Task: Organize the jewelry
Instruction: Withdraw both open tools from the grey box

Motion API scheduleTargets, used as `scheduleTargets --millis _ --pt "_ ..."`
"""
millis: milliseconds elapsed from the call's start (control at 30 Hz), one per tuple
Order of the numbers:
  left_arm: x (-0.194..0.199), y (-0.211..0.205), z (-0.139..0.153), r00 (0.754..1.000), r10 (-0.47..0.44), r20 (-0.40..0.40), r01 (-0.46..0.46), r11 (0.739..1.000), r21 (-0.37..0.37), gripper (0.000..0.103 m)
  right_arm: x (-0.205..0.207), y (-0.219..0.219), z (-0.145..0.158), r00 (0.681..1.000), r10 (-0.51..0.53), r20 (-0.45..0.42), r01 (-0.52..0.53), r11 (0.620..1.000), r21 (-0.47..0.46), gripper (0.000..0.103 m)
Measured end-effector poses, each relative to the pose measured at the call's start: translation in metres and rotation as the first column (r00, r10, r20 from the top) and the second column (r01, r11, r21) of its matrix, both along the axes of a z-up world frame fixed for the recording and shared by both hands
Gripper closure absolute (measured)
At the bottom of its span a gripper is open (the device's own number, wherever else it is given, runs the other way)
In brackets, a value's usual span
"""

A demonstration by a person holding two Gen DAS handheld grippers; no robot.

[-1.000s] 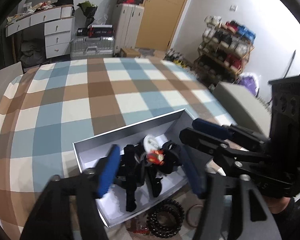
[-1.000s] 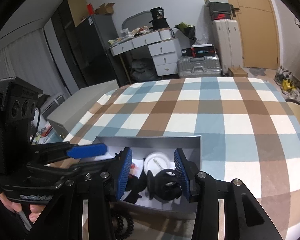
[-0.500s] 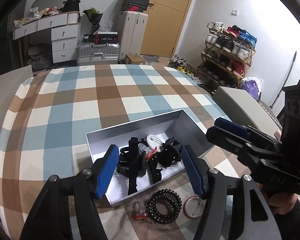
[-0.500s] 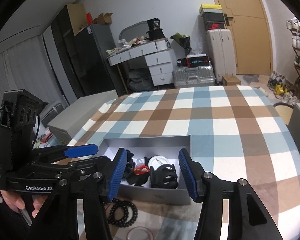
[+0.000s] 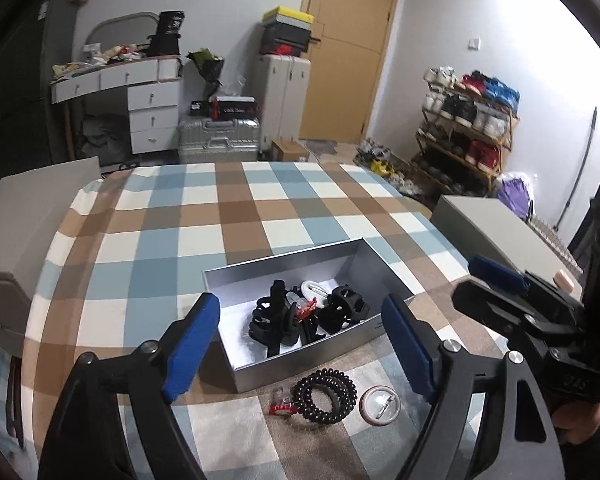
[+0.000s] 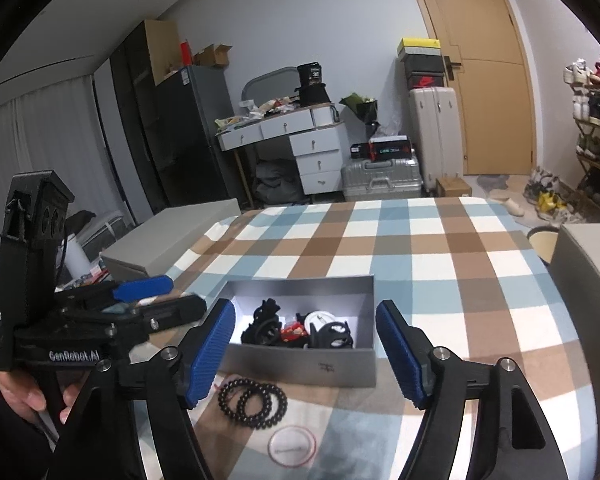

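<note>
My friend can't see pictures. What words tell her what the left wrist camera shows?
An open left gripper hangs above a grey box of black hair clips on a checked tablecloth. In front of the box lie a black bead bracelet, a round badge and a small red item; the right gripper is at the right.

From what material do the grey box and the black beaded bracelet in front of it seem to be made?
Grey box: probably cardboard with a matte silver-grey outside and a white inside; its walls are thin, flat and sharp-edged. It could also be thin metal.

Black beaded bracelet: small round glossy black beads in a double loop; they may be stone, glass or plastic, which the pictures cannot settle.
</note>
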State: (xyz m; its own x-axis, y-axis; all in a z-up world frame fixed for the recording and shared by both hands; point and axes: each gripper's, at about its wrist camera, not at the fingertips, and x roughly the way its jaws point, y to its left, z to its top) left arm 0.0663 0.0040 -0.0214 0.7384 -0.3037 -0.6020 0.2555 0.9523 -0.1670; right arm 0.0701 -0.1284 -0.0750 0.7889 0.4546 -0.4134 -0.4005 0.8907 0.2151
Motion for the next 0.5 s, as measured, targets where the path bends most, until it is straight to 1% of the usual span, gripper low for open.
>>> scheduleTargets --millis 167,233,333,400,500 --pt "-0.005 0.006 -0.004 0.999 0.05 -0.009 -0.05 0.999 -0.01 0.023 -0.016 -0.002 0.0 1.0 -0.003 0.016 0.003 1.0 -0.002 0.027" --pt "-0.01 0.007 -0.003 0.998 0.068 0.001 -0.068 0.998 -0.004 0.023 -0.022 -0.001 0.0 1.0 -0.002 0.025 0.002 1.0 -0.014 0.023" --pt "-0.018 0.01 -0.002 0.995 0.094 0.017 -0.094 0.996 0.01 0.015 -0.032 0.002 -0.001 1.0 0.002 0.031 -0.001 0.999 -0.038 0.02" --pt "-0.023 0.013 -0.004 0.989 0.145 0.021 -0.145 0.989 0.02 0.001 -0.038 0.004 -0.003 1.0 0.007 0.024 -0.006 0.999 -0.051 0.02" --pt "-0.028 0.018 -0.008 0.982 0.188 0.034 -0.188 0.982 0.014 0.001 -0.046 0.008 -0.008 1.0 0.018 0.021 -0.016 0.997 -0.074 0.018"
